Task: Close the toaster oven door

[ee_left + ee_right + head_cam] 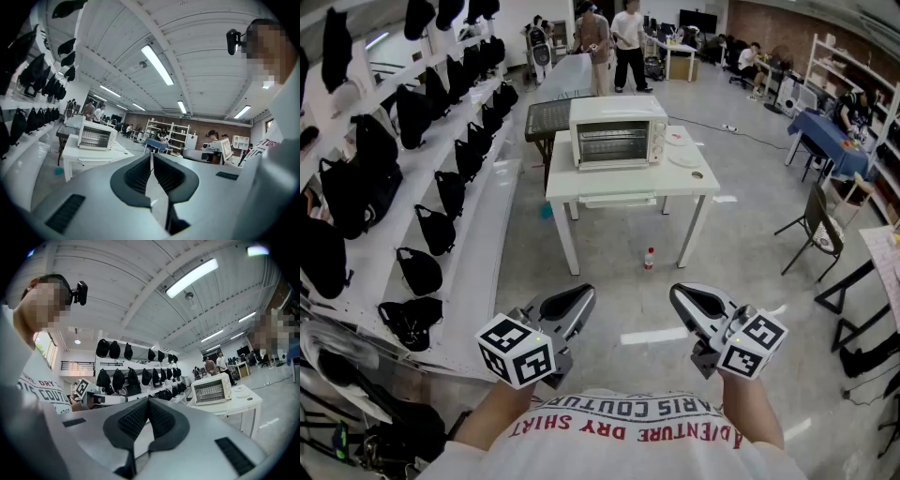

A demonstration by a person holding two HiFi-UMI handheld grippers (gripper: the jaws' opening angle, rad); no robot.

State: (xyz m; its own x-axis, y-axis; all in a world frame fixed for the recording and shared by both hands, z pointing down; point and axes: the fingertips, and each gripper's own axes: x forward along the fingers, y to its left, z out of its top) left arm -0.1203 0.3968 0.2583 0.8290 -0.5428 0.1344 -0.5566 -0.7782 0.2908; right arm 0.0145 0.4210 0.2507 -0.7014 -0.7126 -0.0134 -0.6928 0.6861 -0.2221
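A white toaster oven (pixel 617 133) stands on a white table (pixel 628 184) well ahead of me, its glass door upright against the front. It also shows small in the left gripper view as the toaster oven (pixel 96 136) and in the right gripper view as the toaster oven (pixel 212 389). Both grippers hang low, close to my body and far from the table. The left gripper (pixel 586 296) is shut with nothing in it, its jaws meeting at the left gripper tip (pixel 151 157). The right gripper (pixel 677 294) is likewise shut and empty, seen closed at the right gripper tip (pixel 149 400).
Shelves of black bags (pixel 412 122) line the left side. A small bottle (pixel 649 259) stands on the floor under the table. White plates (pixel 682 157) lie right of the oven. A black folding chair (pixel 814 230) stands at right. People (pixel 614 42) stand at the back.
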